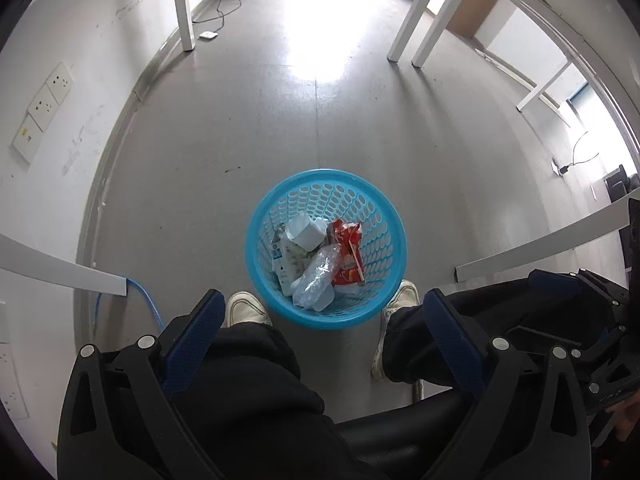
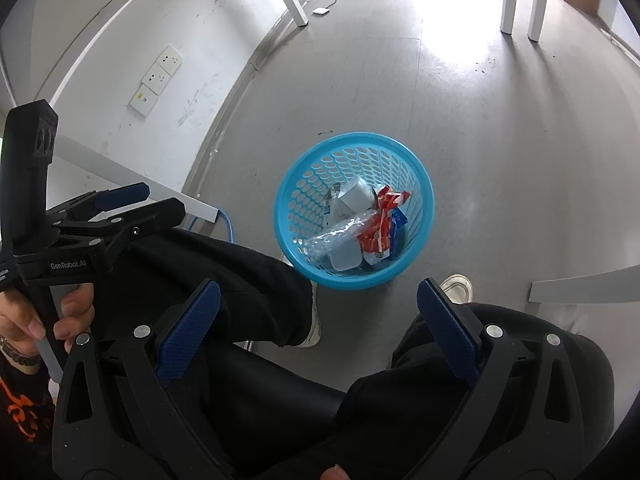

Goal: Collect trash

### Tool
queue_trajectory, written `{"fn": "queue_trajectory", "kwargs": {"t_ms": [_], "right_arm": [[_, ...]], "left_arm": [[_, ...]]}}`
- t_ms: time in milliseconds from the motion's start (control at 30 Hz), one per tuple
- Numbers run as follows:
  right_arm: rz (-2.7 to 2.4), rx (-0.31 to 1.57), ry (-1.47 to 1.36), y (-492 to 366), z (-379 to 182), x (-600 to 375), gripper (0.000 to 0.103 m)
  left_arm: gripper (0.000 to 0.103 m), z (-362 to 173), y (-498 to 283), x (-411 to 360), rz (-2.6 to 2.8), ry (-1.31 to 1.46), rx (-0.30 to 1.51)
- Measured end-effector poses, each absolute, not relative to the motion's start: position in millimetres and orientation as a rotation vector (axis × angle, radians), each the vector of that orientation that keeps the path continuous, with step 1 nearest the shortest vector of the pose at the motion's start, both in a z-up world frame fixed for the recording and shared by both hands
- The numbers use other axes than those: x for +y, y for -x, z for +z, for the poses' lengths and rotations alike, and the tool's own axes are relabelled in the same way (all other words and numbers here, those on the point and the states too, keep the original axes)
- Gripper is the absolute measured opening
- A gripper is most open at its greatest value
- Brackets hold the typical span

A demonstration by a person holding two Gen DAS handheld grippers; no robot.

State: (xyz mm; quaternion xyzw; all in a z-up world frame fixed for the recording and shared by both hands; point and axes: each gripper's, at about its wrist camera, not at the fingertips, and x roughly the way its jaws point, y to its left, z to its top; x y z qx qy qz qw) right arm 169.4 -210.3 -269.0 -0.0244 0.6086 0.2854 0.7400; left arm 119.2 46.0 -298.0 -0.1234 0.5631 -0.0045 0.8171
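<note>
A blue plastic mesh basket (image 1: pixel 276 204) stands on the grey floor between the person's feet; it also shows in the right wrist view (image 2: pixel 304 184). It holds trash: a crushed clear bottle (image 1: pixel 316 276), a red snack wrapper (image 1: pixel 348 248), a white paper cup (image 1: pixel 306 234) and a printed carton (image 1: pixel 282 264). My left gripper (image 1: pixel 324 312) is open and empty, held above the lap, short of the basket. My right gripper (image 2: pixel 318 300) is open and empty, also above the lap. The left gripper also shows in the right wrist view (image 2: pixel 120 204).
The person's black-trousered legs (image 1: pixel 256 368) and white shoes (image 1: pixel 246 308) sit under the grippers. White table legs (image 1: pixel 184 4) stand further off. The wall with sockets (image 1: pixel 44 104) is on the left. A blue cable (image 1: pixel 148 304) runs along the floor.
</note>
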Motion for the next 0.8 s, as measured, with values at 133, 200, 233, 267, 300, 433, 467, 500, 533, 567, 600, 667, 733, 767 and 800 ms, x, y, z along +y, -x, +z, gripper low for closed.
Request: {"fn": "queue_trajectory", "kwargs": {"t_ms": [133, 200, 233, 267, 300, 433, 467, 500, 533, 567, 600, 667, 733, 767, 800], "right_arm": [[0.627, 1.342, 0.05, -172, -270, -212, 0.094], [0.625, 1.346, 0.048, -173, -272, -212, 0.094], [0.625, 1.348, 0.047, -174, -272, -212, 0.094], [0.626, 1.349, 0.046, -175, -273, -212, 0.094], [0.627, 1.349, 0.046, -175, -273, -211, 0.094], [0.628, 1.352, 0.046, -176, -273, -212, 0.094], [0.628, 1.353, 0.046, -177, -273, -211, 0.094], [0.628, 1.354, 0.046, -178, -273, -211, 0.094], [0.628, 1.355, 0.045, -178, -273, -211, 0.094], [0.629, 1.356, 0.044, -179, -274, -211, 0.094], [0.629, 1.358, 0.043, -180, -274, -211, 0.094], [0.629, 1.361, 0.04, -181, -276, -210, 0.094], [0.628, 1.362, 0.037, -181, -277, -210, 0.094], [0.628, 1.363, 0.035, -181, -277, -210, 0.094], [0.628, 1.364, 0.032, -182, -277, -210, 0.094]], "left_arm": [[0.097, -300, -121, 48, -0.011, 0.276, 1.211], [0.097, -301, -122, 49, -0.013, 0.276, 1.216], [0.097, -302, -122, 48, -0.013, 0.276, 1.219], [0.097, -302, -123, 48, -0.015, 0.276, 1.221], [0.097, -302, -123, 48, -0.017, 0.277, 1.223], [0.097, -304, -125, 46, -0.022, 0.275, 1.23], [0.097, -304, -125, 46, -0.021, 0.273, 1.23], [0.097, -305, -125, 46, -0.021, 0.273, 1.232], [0.097, -305, -125, 46, -0.021, 0.275, 1.234], [0.097, -305, -125, 46, -0.022, 0.277, 1.235], [0.097, -305, -125, 47, -0.022, 0.278, 1.236], [0.097, -305, -125, 47, -0.023, 0.282, 1.237], [0.097, -306, -125, 47, -0.025, 0.282, 1.238], [0.097, -306, -125, 47, -0.024, 0.281, 1.238], [0.097, -306, -125, 47, -0.025, 0.282, 1.239]]}}
